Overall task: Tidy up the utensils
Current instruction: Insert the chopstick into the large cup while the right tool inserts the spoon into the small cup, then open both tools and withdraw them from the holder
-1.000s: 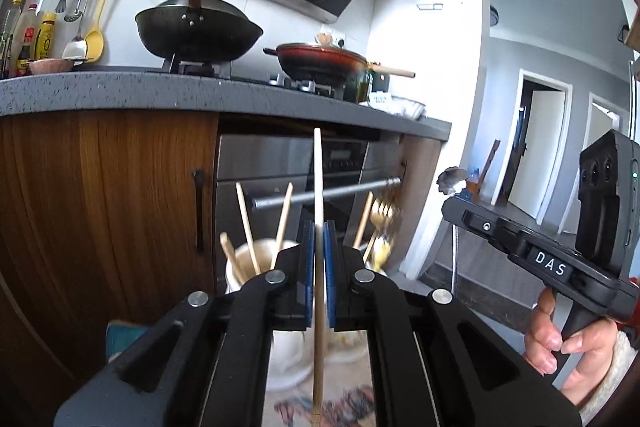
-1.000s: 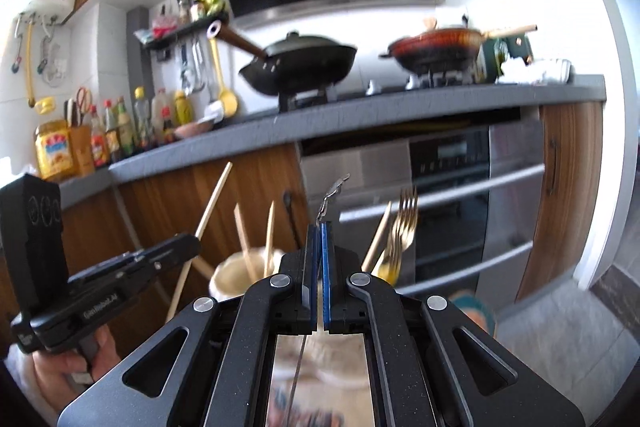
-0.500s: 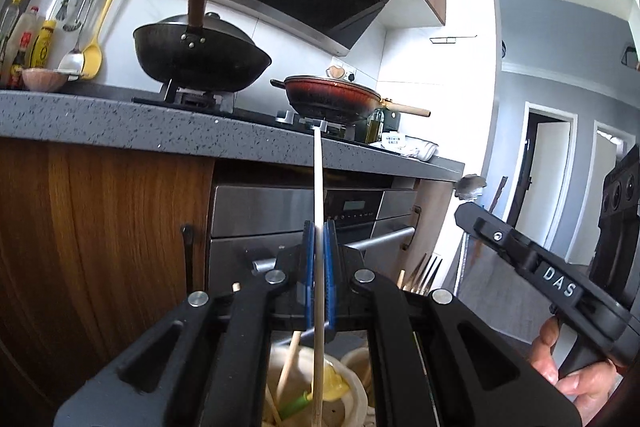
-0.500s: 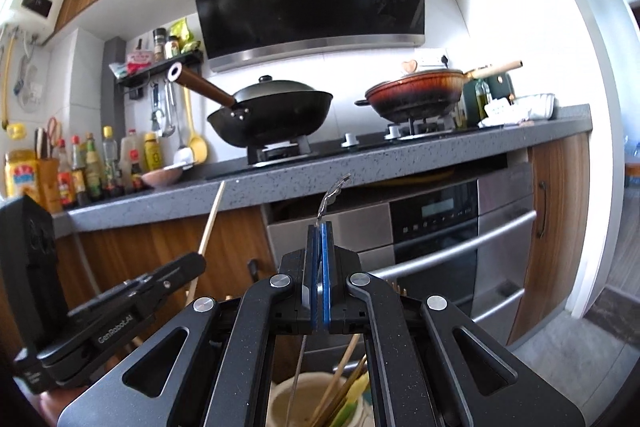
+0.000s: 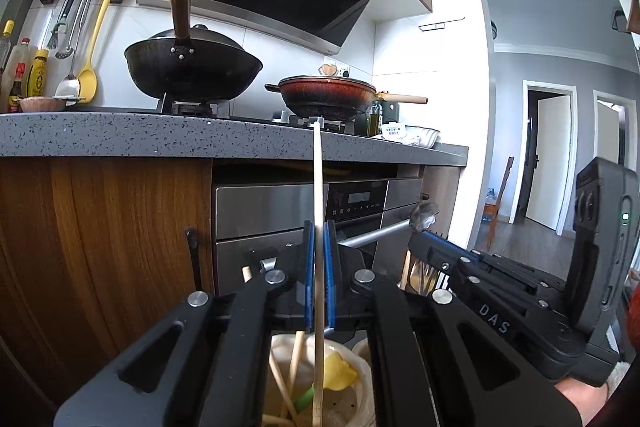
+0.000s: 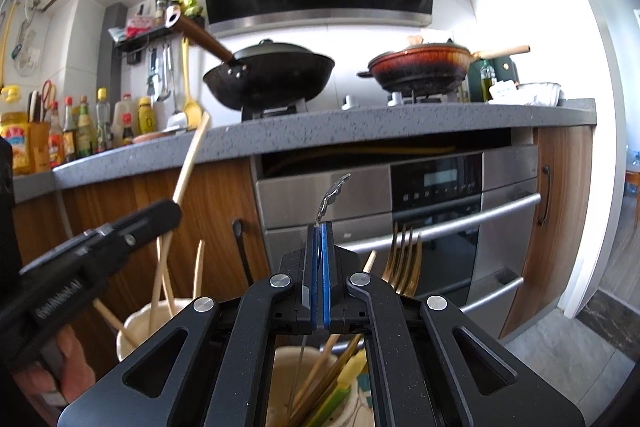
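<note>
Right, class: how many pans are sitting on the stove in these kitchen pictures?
2. The black wok with the dark wooden handle sits on the left burner; the red-brown pan with the pale handle sits on the right burner. Both show in both wrist views; none seems hidden.

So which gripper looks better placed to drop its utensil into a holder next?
Probably left. The left gripper holds its chopstick upright with the lower end already inside the cream holder. The right gripper's metal utensil also hangs over a holder.
</note>
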A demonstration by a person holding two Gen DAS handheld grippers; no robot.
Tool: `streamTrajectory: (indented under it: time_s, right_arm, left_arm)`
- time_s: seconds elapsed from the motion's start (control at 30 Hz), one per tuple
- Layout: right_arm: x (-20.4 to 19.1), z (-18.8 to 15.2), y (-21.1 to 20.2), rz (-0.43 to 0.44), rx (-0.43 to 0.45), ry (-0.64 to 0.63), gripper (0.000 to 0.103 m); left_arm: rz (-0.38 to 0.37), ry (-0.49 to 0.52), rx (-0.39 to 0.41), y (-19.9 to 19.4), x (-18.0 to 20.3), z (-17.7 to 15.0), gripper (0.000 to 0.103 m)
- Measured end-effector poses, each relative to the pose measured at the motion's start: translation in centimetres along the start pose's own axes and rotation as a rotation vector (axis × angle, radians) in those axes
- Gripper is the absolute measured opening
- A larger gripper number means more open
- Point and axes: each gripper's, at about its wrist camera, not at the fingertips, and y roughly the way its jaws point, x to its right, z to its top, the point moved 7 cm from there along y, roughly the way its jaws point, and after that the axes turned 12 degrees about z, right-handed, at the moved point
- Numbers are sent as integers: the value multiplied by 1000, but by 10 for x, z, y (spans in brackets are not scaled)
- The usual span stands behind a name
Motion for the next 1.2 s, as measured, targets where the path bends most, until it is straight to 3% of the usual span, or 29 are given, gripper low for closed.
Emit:
streamTrajectory:
  time_s: [0.2, 0.27, 0.47, 0.63, 0.8, 0.93, 1.2]
  right_arm:
    - [-7, -21, -4, 19, -46, -32, 3]
    - [-8, -28, -3, 24, -64, -32, 3]
    - [-11, -43, 2, 60, -126, -22, 4]
    - [-14, -47, -4, 64, -135, -12, 32]
    - [-18, -50, -30, 47, -131, -1, 44]
    - [-23, -64, -57, 58, -154, 15, 61]
    - [-30, -94, -94, 44, -208, -15, 85]
  left_arm:
    - [18, 49, 25, -22, -2, -4, 9]
    - [19, 43, 21, -27, -4, -7, 23]
    - [26, 33, 5, -36, -7, -12, 45]
    - [32, 42, -2, -43, -7, -15, 54]
    - [43, 39, -6, -62, -12, -17, 63]
    - [54, 37, -10, -84, -18, -23, 73]
    - [114, 37, -88, -122, -28, -64, 96]
